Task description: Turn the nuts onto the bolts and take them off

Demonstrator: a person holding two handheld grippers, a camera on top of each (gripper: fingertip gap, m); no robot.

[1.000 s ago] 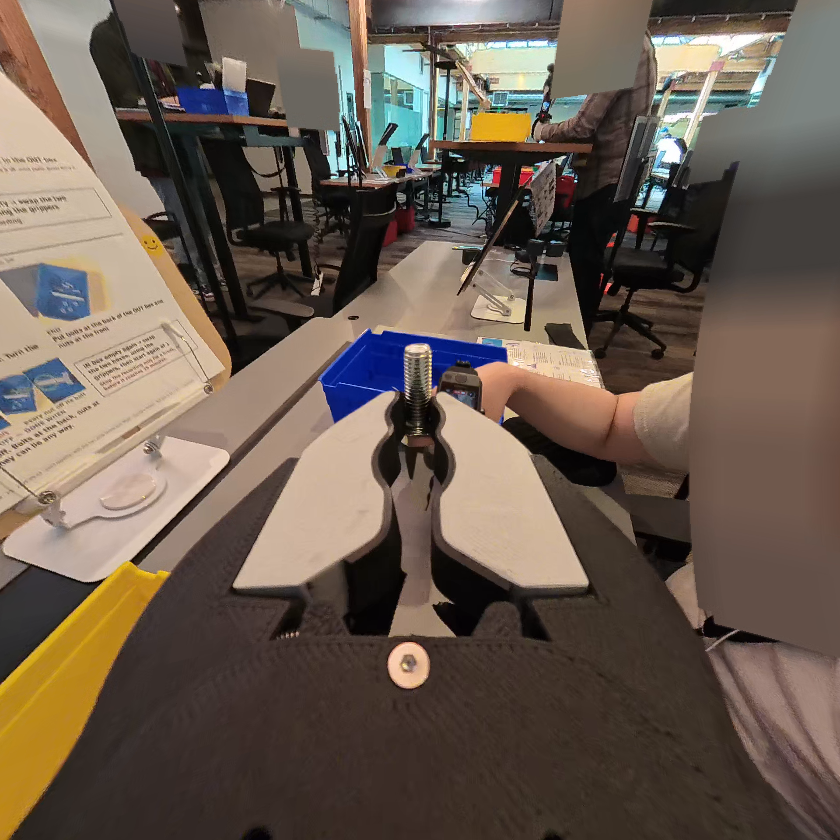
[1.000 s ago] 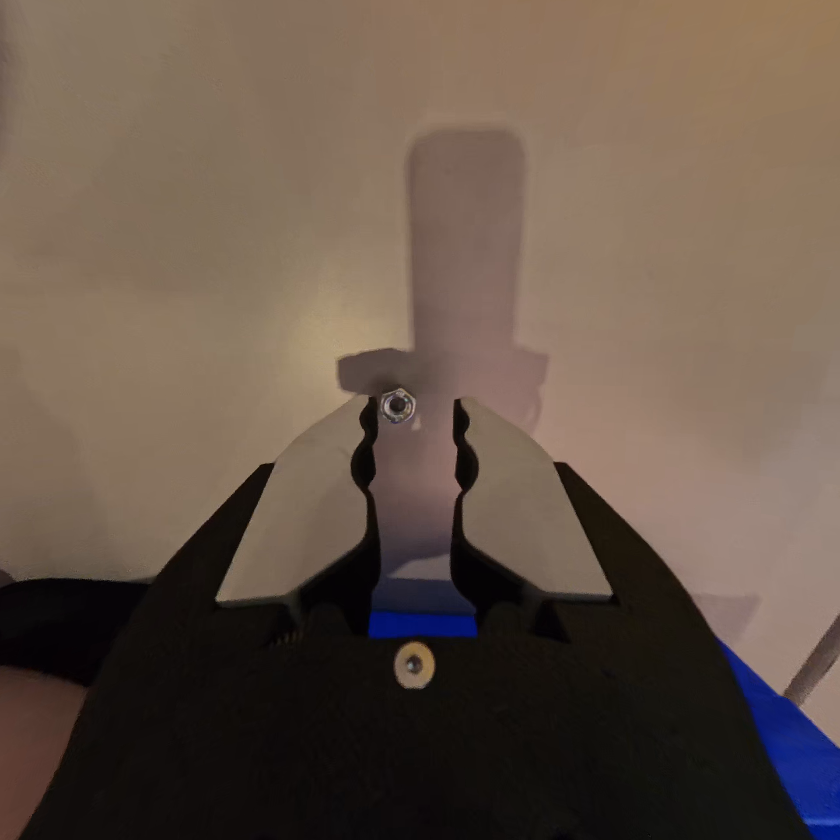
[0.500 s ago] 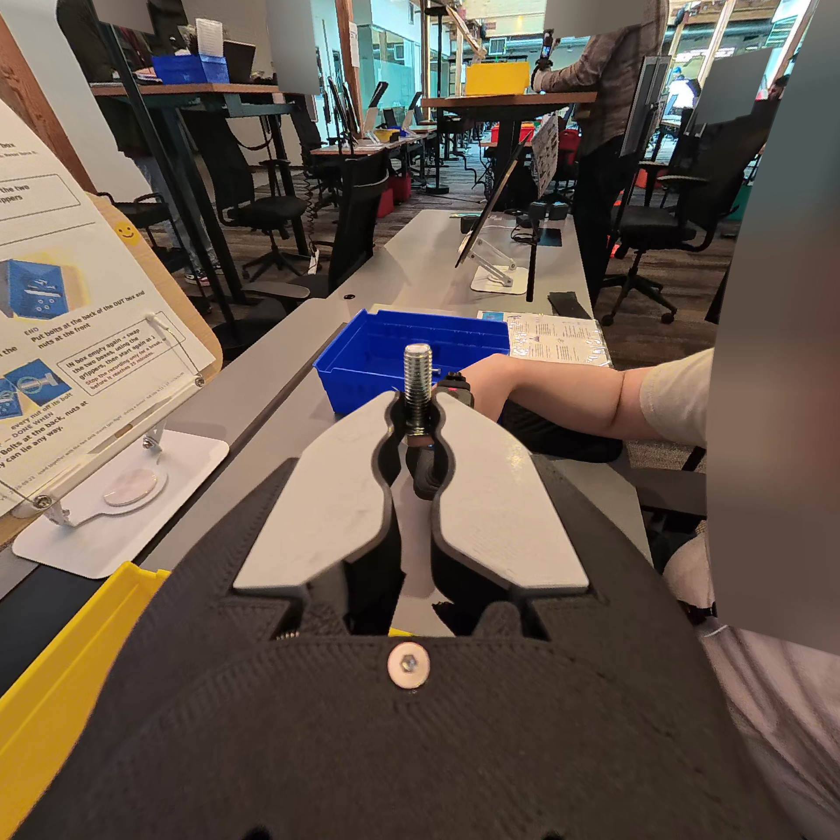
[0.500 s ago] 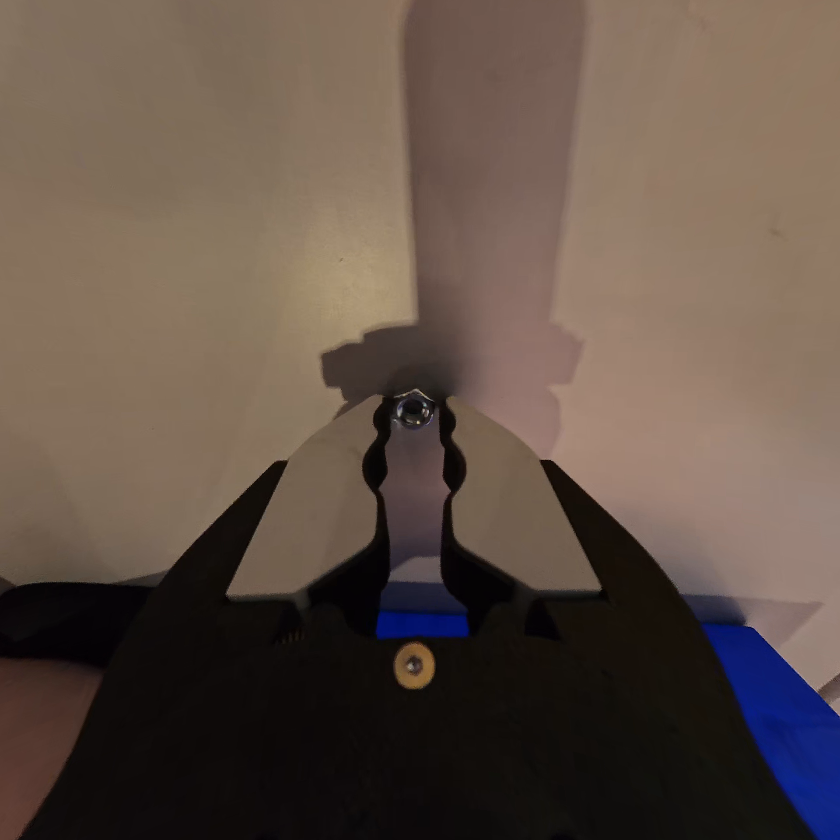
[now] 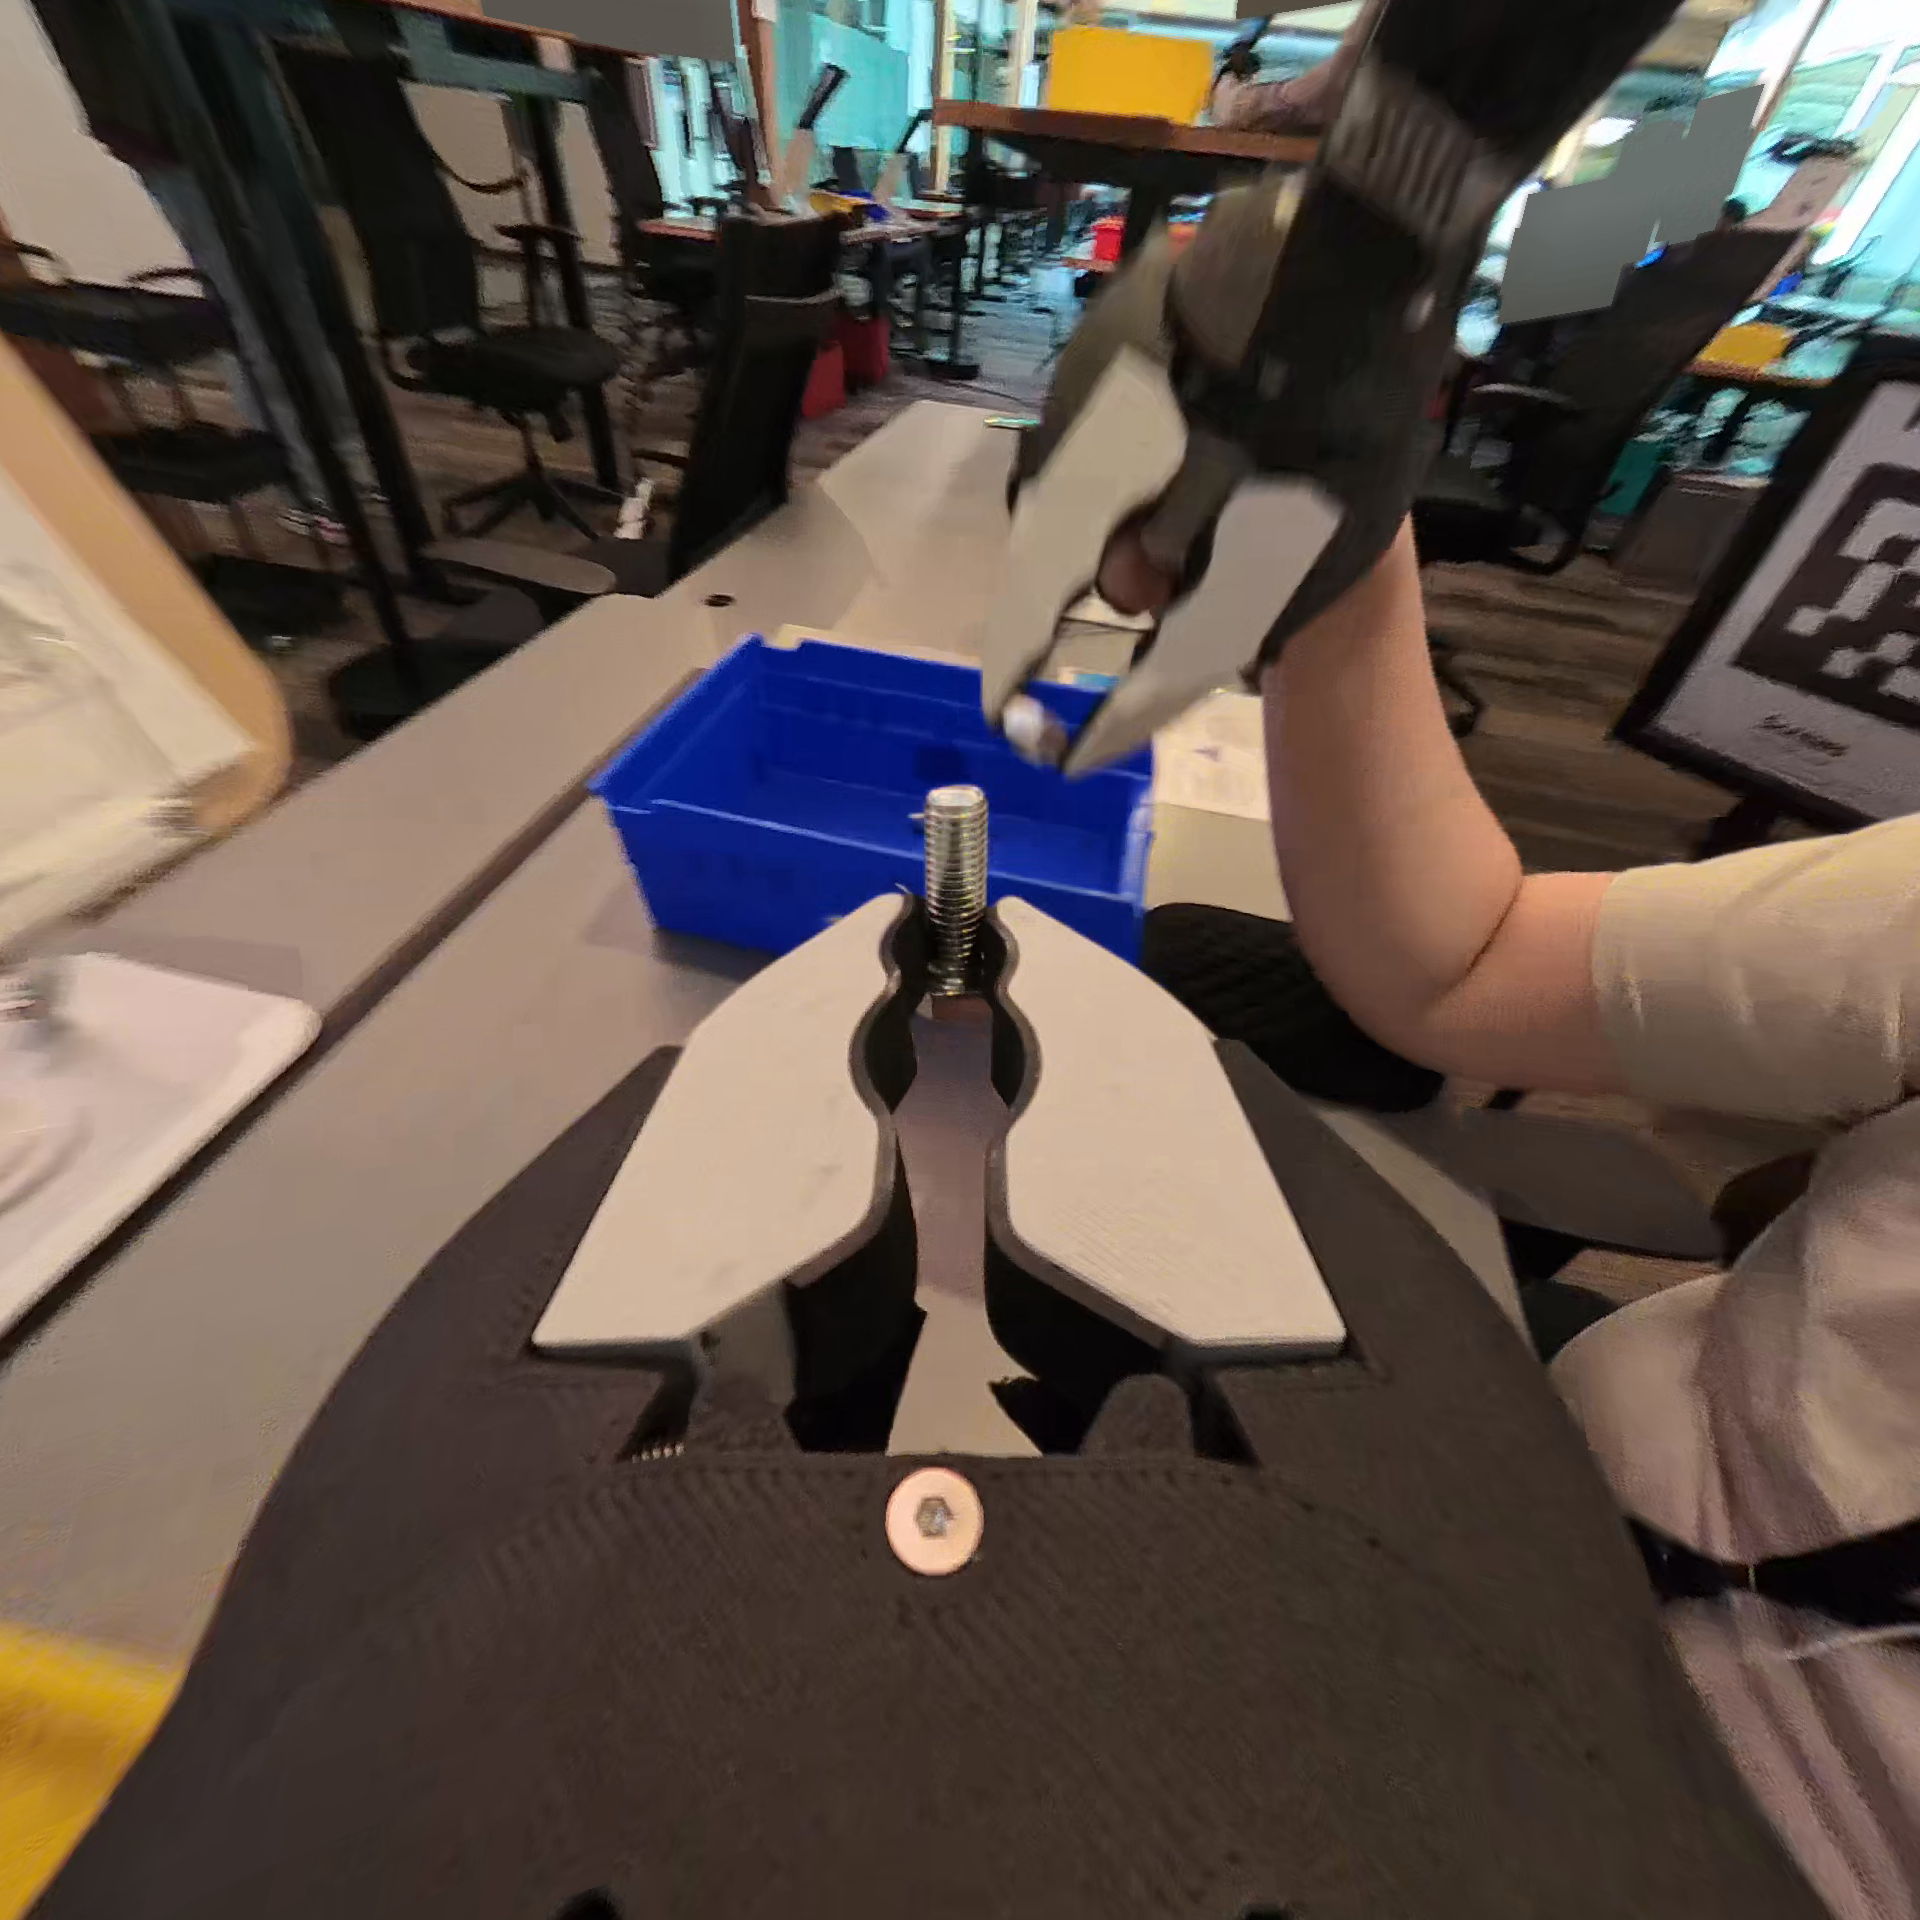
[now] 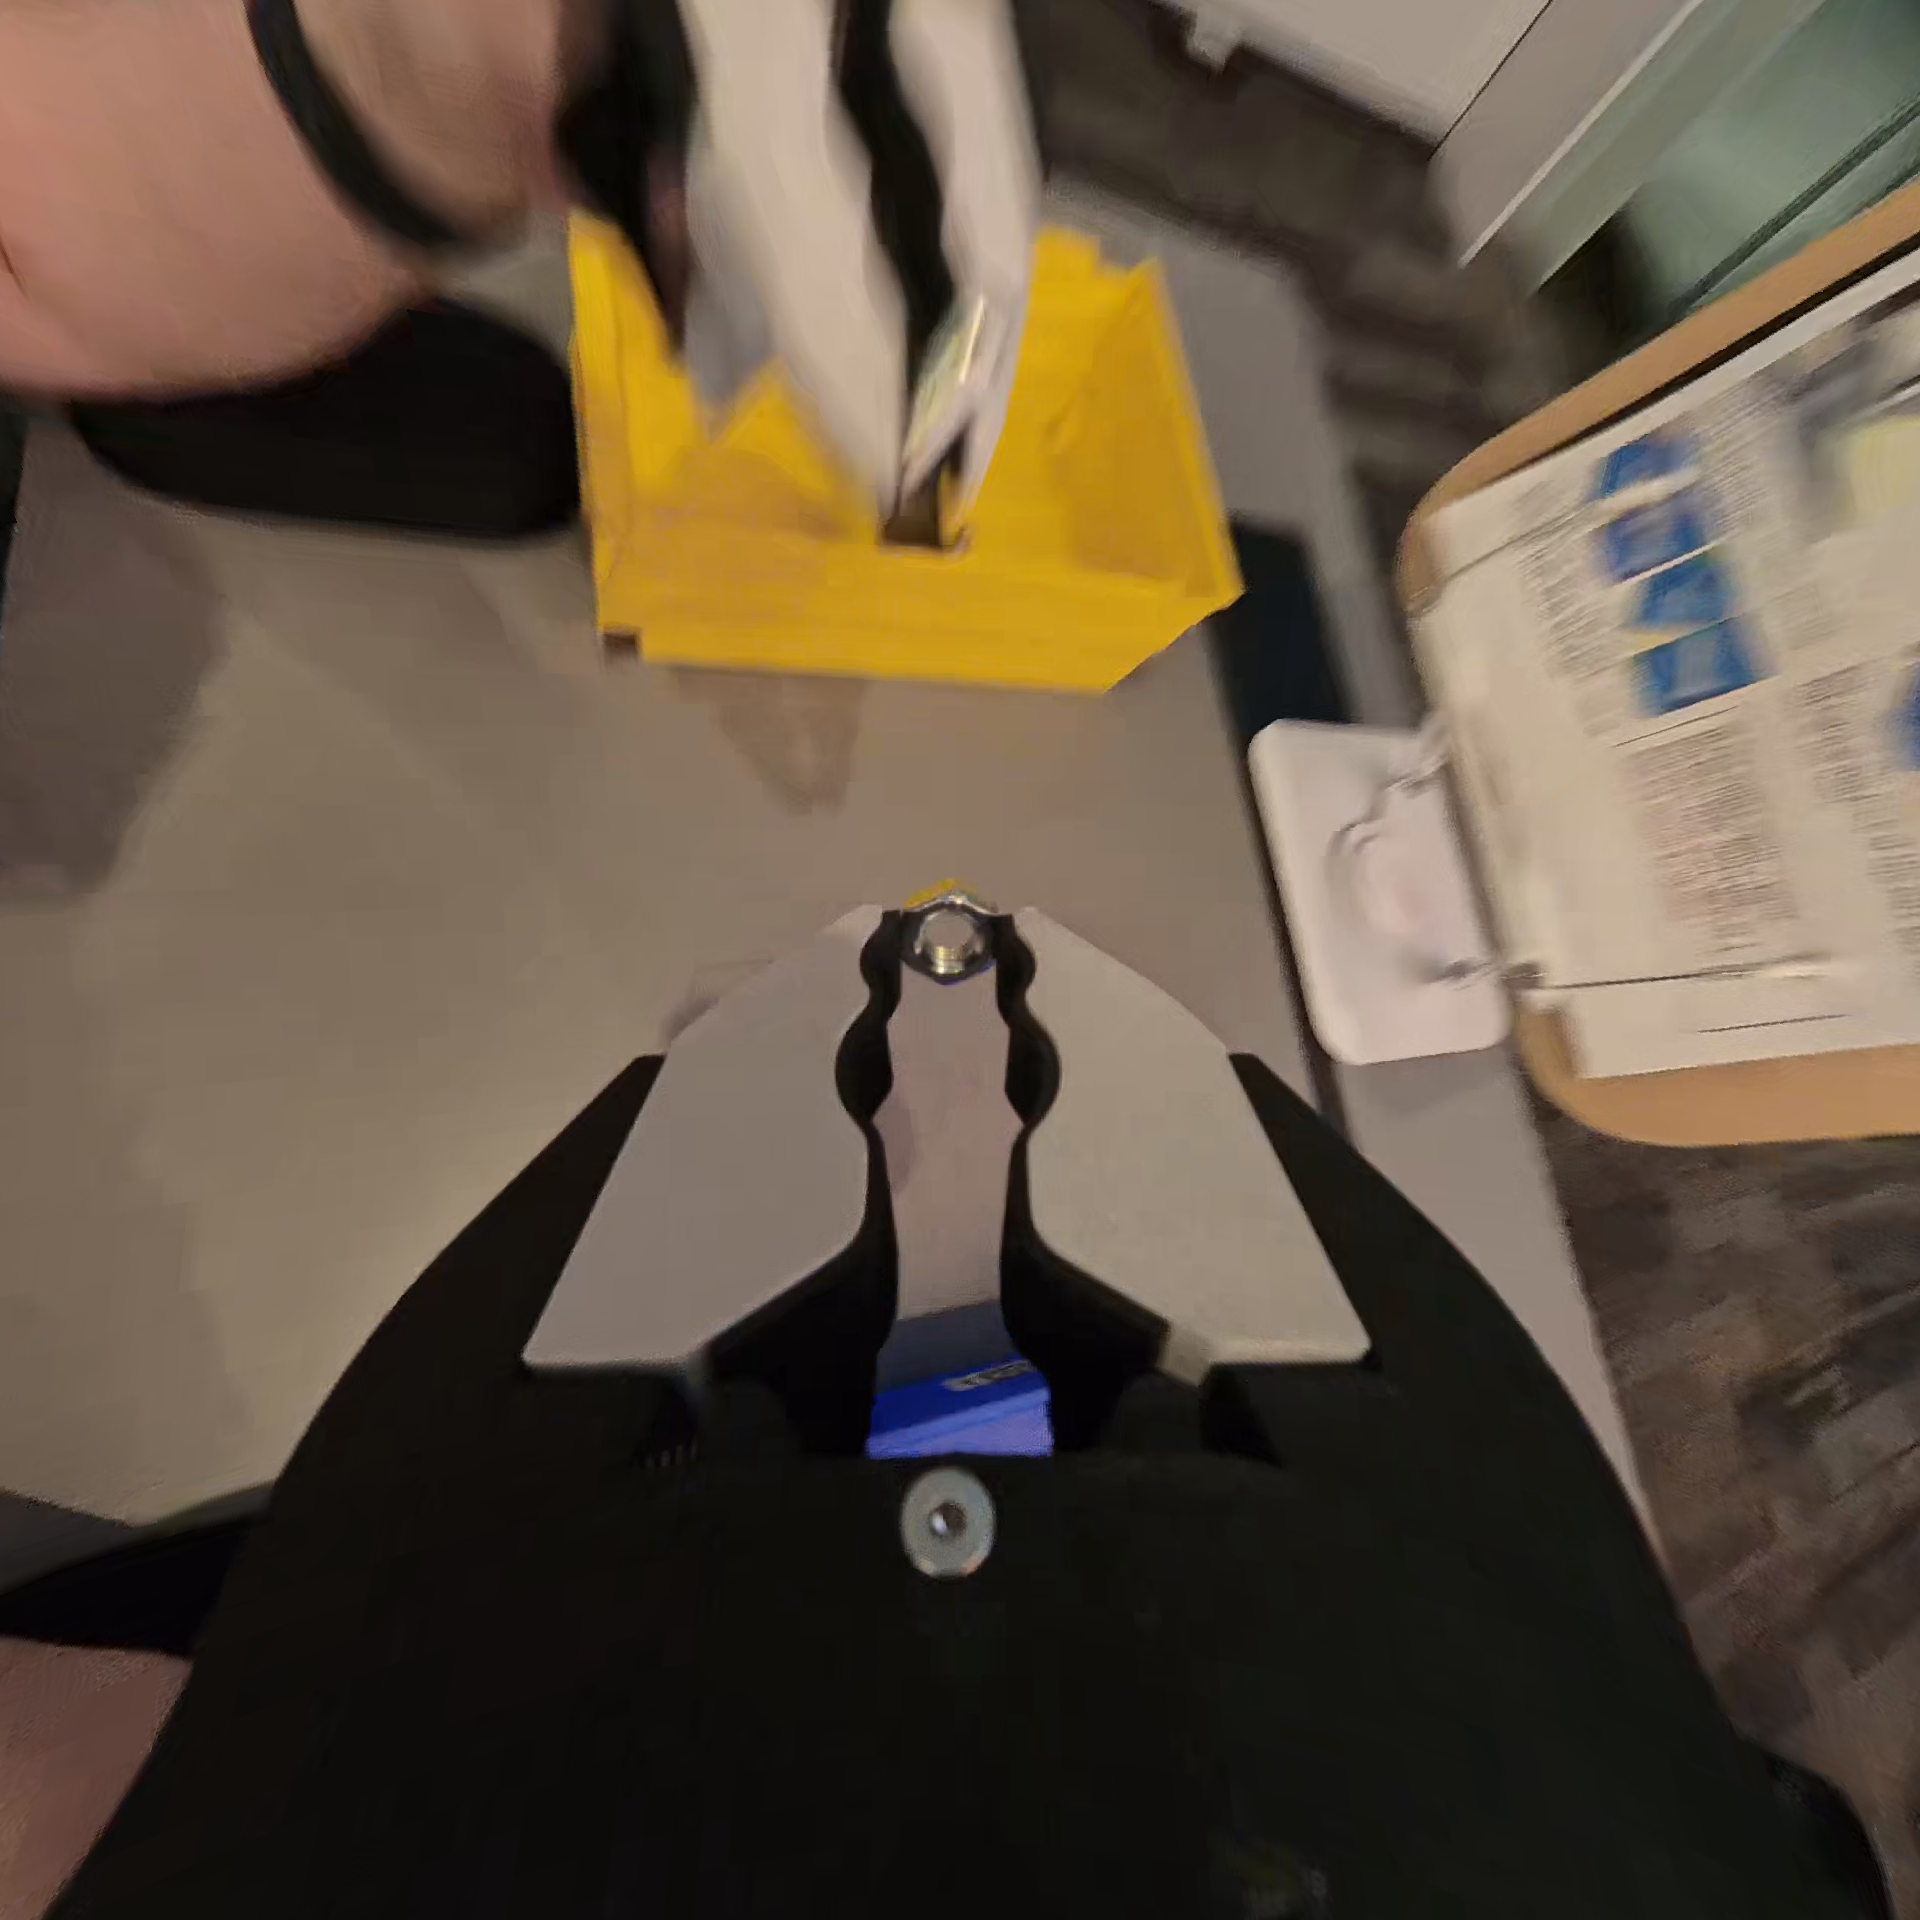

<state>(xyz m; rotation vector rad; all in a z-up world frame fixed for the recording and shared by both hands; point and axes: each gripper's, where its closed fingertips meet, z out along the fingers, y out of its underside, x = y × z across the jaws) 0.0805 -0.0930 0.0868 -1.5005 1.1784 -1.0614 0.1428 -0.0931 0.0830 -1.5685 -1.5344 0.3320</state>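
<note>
The bolt [image 5: 956, 873] was held upright in the left tool [image 5: 951, 935]. Its lower part was squeezed between the tips of the two grey fingers [image 5: 769, 1132], and its threaded end stuck up above them. The bolt was seen in front of the blue bin [image 5: 727, 852].

The nut [image 6: 943, 943] was pinched at the very tips of the right tool [image 6: 945, 935], which was closed on it. The hole of the nut was seen facing the camera in the right wrist view. In the left wrist view the nut [image 5: 1029, 722] was seen as a small shiny thing at the tips of the right tool [image 5: 1039, 738]. It was held above the bolt and a little to the right of it. The nut and the bolt were apart and were not touching.

The right tool was pointed down, and it was held by a bare arm [image 5: 1392, 831] with a light sleeve.

The blue bin was set on the grey desk [image 5: 416, 1039]. A yellow bin [image 6: 935, 613] was also set on the desk, and in the blurry right wrist view the left tool [image 6: 935, 416] was seen over it. A white stand [image 6: 1371, 894] with a printed sheet [image 6: 1704, 727] was placed at the side of the desk. Black chairs [image 5: 520, 364] and other desks were seen farther back in the room.
</note>
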